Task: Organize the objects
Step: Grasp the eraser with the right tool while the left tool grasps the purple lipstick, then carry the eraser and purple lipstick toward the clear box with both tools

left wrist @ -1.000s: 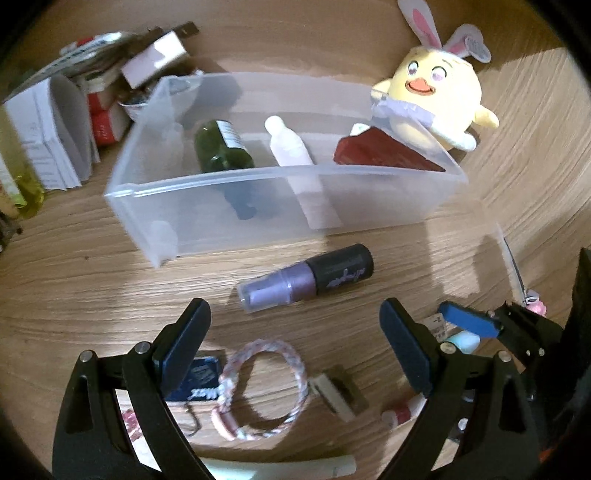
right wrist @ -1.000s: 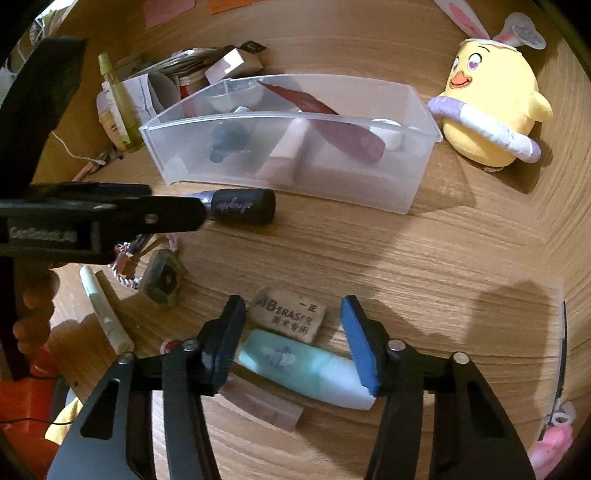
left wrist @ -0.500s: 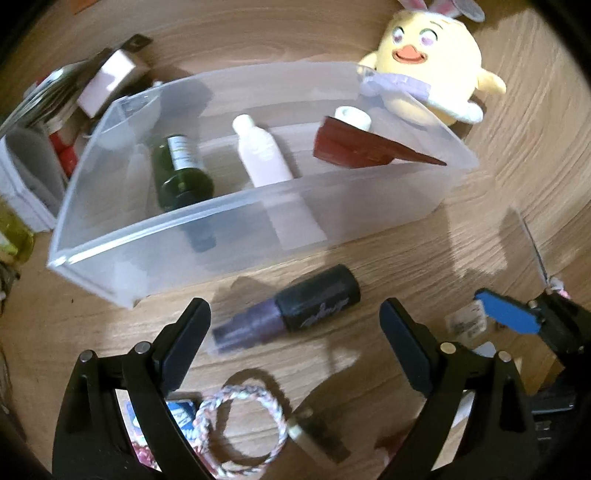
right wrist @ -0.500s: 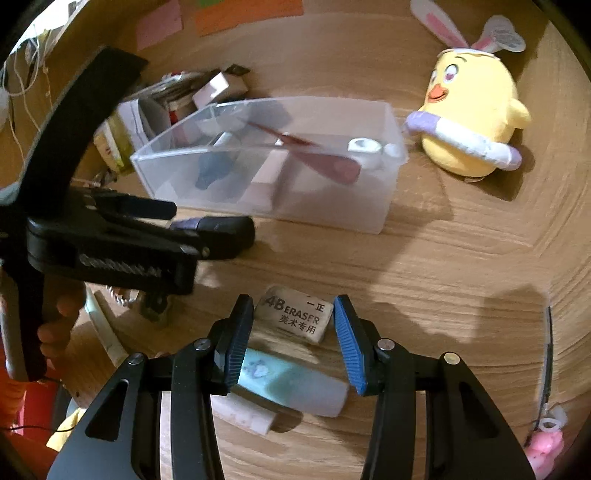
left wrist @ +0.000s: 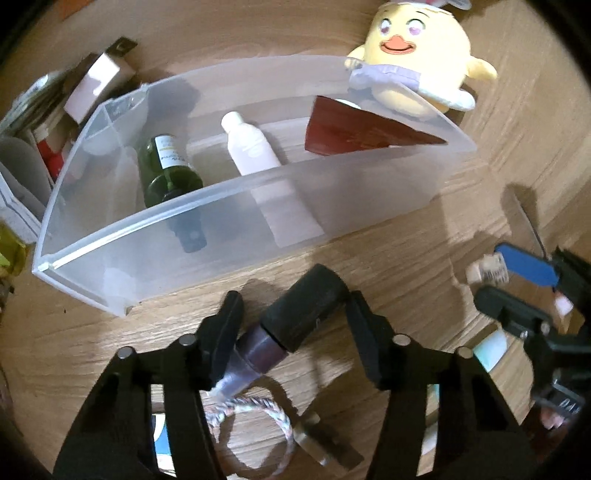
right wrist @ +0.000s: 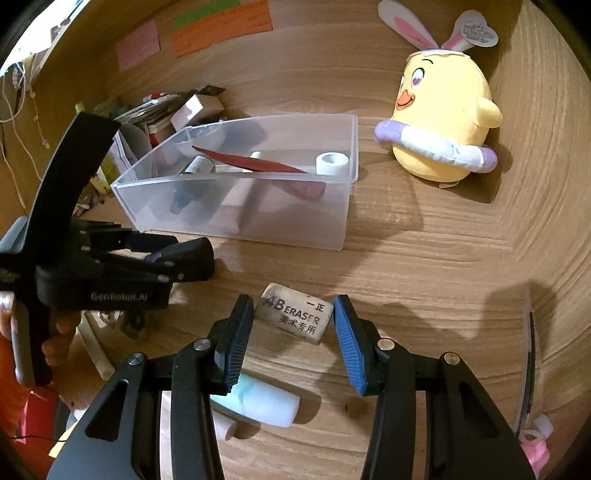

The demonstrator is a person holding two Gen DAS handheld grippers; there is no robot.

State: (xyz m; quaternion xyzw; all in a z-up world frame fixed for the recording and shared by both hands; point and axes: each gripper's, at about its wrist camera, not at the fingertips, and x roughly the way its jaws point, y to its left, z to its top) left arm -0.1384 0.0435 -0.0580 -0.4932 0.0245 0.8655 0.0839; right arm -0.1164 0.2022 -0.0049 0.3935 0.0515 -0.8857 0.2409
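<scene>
Left gripper (left wrist: 291, 325) fingers are closing around the spray bottle (left wrist: 288, 328); centre it, then lift toward the bin (left wrist: 236, 206) at 12 o'clock. Right gripper (right wrist: 291, 343) fingers stand spread, empty.

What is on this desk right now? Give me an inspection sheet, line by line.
Surface: wooden desk.
Job's things: clear bin holds green bottle, white bottle, tape roll; eraser outside.
Clutter: plush chick, boxes, braided loop.
Grippers: left gripper closing around dark spray bottle; right gripper astride eraser, gap visible.
Cables: white cords.
Surroundings: sticky notes.
</scene>
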